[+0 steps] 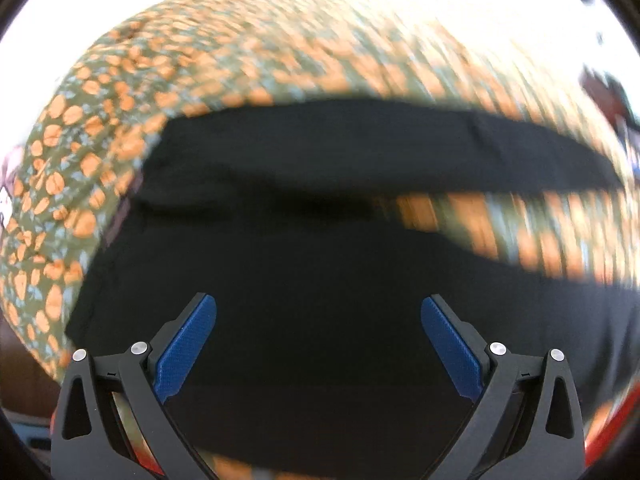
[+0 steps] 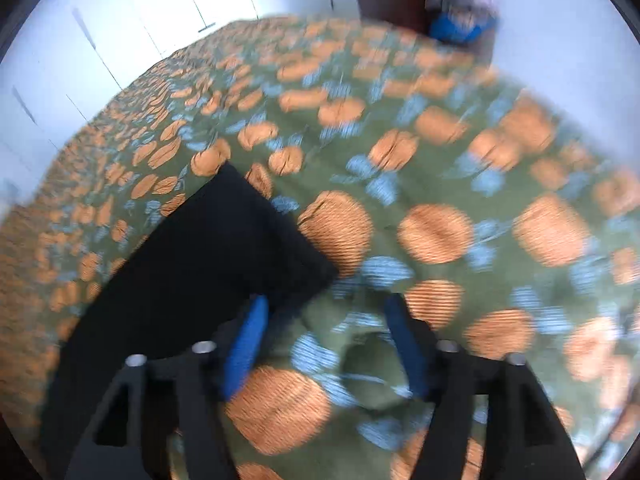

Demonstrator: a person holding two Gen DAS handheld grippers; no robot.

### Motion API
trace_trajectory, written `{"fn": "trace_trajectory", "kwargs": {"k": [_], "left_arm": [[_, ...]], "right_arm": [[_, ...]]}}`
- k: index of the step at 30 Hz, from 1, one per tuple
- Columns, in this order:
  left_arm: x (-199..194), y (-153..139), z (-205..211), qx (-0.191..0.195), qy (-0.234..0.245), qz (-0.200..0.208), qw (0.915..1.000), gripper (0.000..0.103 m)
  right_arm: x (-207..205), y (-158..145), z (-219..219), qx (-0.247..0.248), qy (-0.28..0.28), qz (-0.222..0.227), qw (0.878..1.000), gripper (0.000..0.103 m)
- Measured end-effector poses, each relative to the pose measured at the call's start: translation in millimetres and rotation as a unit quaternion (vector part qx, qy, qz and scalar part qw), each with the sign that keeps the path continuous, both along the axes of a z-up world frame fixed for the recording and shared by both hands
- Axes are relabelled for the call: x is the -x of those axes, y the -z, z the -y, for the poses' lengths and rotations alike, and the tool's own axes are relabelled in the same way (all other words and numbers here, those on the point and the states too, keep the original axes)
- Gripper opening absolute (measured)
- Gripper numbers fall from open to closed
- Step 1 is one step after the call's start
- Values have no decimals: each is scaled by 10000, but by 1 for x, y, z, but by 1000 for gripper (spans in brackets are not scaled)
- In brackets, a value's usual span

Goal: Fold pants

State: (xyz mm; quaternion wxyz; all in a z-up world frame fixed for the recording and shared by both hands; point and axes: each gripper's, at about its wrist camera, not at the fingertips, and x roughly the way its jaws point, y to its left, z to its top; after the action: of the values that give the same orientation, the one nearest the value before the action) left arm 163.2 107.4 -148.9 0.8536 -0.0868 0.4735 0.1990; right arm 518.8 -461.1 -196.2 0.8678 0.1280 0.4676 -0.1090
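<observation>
The left gripper [image 1: 319, 312] tilts steeply downward, jaws spread wide and empty over the black pants [image 1: 320, 264] lying just beneath and ahead. The right gripper [image 2: 326, 312] also angles down, jaws apart, gripping nothing; a pant-leg end [image 2: 224, 248] lies beside its left finger on the patterned bedspread [image 2: 440, 184] beyond.

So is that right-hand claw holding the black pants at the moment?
No, the right gripper stands open over the patterned bedspread, with the black pants lying beside its left finger.
</observation>
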Motion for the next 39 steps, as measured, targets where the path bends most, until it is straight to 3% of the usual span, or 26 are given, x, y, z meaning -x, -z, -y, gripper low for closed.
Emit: {"fn": "trace_trajectory", "kwargs": {"k": [3, 6, 8, 11, 12, 15, 18, 21, 22, 24, 27, 29, 33, 36, 39], "left_arm": [[-43, -8, -46, -304, -470, 625, 9965, 102], [-73, 8, -78, -860, -872, 710, 9899, 102], [-85, 28, -95, -1199, -1060, 581, 9854, 102], [-81, 61, -114, -1056, -1108, 301, 9878, 102], [-79, 68, -118, -948, -1105, 248, 9890, 102], [-63, 80, -127, -500, -1112, 440, 9916, 102], [-62, 77, -126, -436, -1082, 404, 9924, 102], [-61, 74, -121, -503, -994, 310, 9933, 102], [-58, 71, -118, -515, -945, 302, 9937, 102], [-50, 62, -112, -530, -855, 352, 9943, 102], [-40, 51, -101, -440, -708, 378, 9958, 102], [-27, 43, -84, -255, -534, 444, 9973, 102], [-2, 35, -20, 204, 209, 445, 9986, 102], [12, 38, 34, 452, 905, 274, 9945, 102], [22, 48, 73, 546, 1334, 19, 9896, 102]], "right_arm": [[22, -24, -39, 401, -542, 343, 9971, 67], [44, -39, -105, 154, -1440, 446, 9885, 68], [59, -42, -160, -209, -2124, 370, 9763, 72], [86, -41, -250, -897, -3233, 145, 9419, 74], [102, -38, -290, -1140, -3725, -15, 9210, 75], [134, -22, -370, -1400, -4646, -348, 8737, 76], [141, 0, -413, -1389, -5079, -700, 8473, 76], [123, 24, -416, -1348, -4882, -988, 8566, 76], [118, 25, -401, -1354, -4691, -964, 8674, 76], [88, 21, -365, -1325, -4039, -889, 9008, 76], [74, 9, -293, -1237, -3256, -894, 9331, 76], [78, -4, -252, -849, -3034, -833, 9454, 76], [140, -42, -196, -700, -3290, -640, 9395, 81], [205, -47, -204, -943, -3596, -662, 9260, 83], [269, -33, -228, -1282, -3857, -823, 9100, 83]]}}
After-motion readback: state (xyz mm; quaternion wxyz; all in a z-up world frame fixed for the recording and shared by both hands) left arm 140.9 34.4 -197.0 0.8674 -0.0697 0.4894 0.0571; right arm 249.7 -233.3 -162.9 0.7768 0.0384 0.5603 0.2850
